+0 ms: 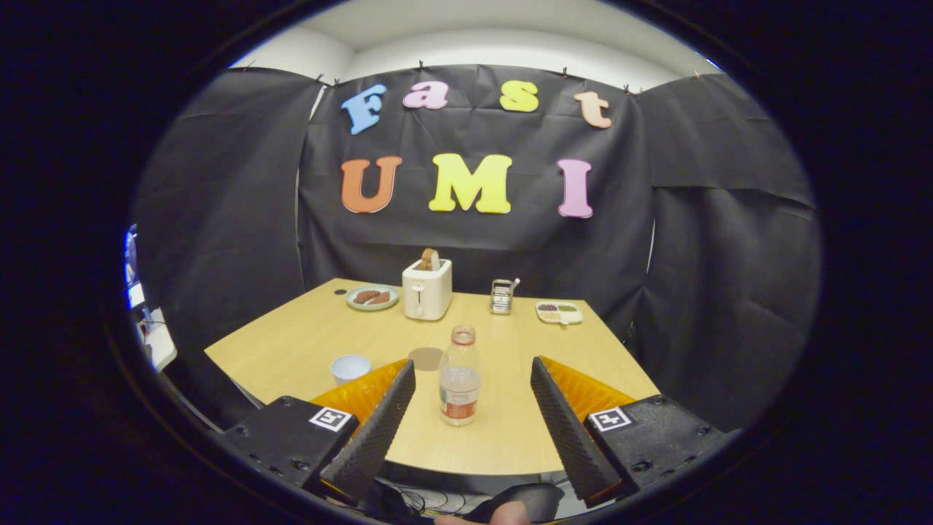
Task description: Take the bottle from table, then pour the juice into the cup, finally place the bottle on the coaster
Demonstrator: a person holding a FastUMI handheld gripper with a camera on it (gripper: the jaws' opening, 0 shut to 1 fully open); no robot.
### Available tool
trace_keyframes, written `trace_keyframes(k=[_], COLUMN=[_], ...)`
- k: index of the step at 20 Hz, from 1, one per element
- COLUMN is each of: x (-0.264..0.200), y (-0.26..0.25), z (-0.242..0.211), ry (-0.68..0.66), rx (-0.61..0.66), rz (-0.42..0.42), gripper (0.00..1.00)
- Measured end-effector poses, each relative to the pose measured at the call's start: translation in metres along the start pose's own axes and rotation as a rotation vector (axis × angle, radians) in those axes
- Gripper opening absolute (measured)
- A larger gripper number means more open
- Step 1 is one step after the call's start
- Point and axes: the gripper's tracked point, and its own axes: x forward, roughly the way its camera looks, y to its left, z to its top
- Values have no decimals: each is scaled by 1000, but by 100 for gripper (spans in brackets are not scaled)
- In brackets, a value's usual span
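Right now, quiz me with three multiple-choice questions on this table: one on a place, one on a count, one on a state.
1. Where does the bottle stand?
A. Between the claw's fingers, touching neither
B. On the coaster
C. Behind the toaster

2. How many cups are on the table?
A. One
B. Two
C. Three

3. What state is the claw in?
A. Shut on the bottle
B. Open
C. Shut on the cup

Answers:
1 A: gaps show on both sides of it.
2 A: a single white cup sits near the coaster.
3 B: the fingers stand wide apart.
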Motion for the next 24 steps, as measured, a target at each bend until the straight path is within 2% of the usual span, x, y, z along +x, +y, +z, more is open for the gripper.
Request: trace_keyframes(k=[5, 11, 15, 24], x=[26, 75, 107, 175], y=[10, 22, 20, 31], z=[-37, -79, -95, -113], ry=[68, 144, 165, 199], rx=[12, -30, -22, 56], rz=[24, 43, 39, 102], gripper=[100, 100, 100, 100])
